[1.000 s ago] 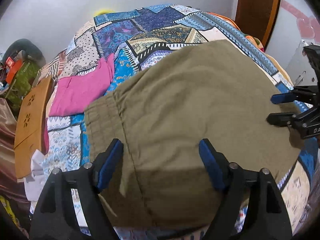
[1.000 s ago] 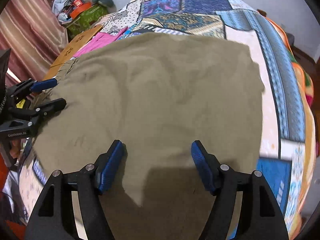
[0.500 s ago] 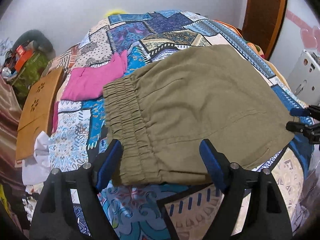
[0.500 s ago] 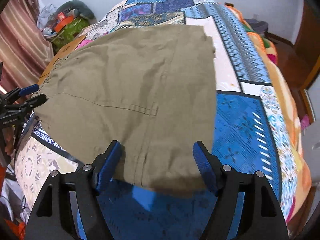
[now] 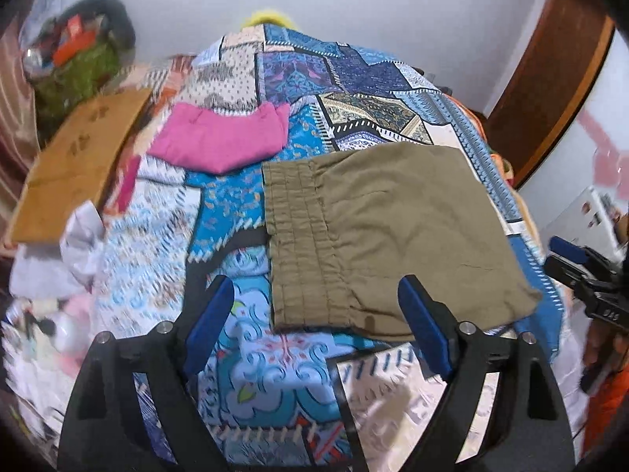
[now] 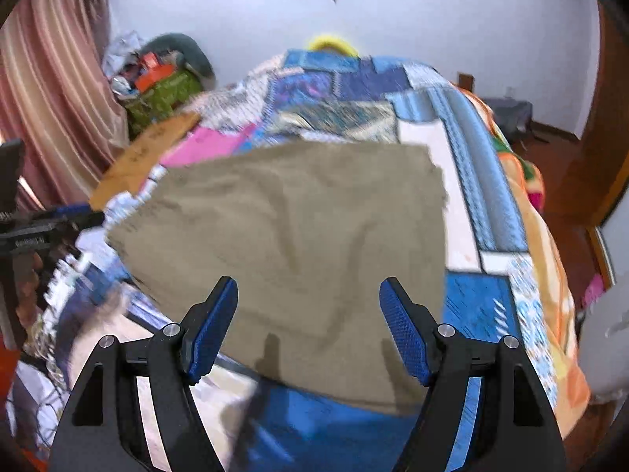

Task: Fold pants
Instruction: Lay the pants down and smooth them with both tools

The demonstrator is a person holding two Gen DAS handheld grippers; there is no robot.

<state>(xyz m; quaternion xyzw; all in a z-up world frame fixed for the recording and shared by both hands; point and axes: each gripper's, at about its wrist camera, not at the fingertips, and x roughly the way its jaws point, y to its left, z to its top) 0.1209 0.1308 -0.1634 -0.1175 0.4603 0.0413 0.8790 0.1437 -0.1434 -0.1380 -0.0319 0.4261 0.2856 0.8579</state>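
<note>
Olive-green pants (image 5: 385, 236) lie folded into a flat rectangle on the patchwork bedspread (image 5: 251, 358), with the gathered elastic waistband (image 5: 298, 244) on the left side in the left wrist view. My left gripper (image 5: 314, 322) hovers above the near edge, its jaws opening, nothing between them. In the right wrist view the pants (image 6: 298, 244) fill the middle, blurred. My right gripper (image 6: 308, 322) hangs above their near edge, open and empty. Each gripper shows at the other view's edge: the right gripper (image 5: 566, 259) and the left gripper (image 6: 74, 212).
A folded pink garment (image 5: 220, 141) lies behind the pants on the bed. A brown board (image 5: 74, 157) and a pile of clutter (image 5: 74, 63) sit at the left. Crumpled white cloth (image 5: 74, 251) lies by the bed's left edge. A wooden door frame (image 5: 550, 90) stands right.
Both grippers have lifted and pulled back from the pants, which now lie smaller and farther off in both views. The left gripper's view has rolled, and its jaws stand a little wider.
</note>
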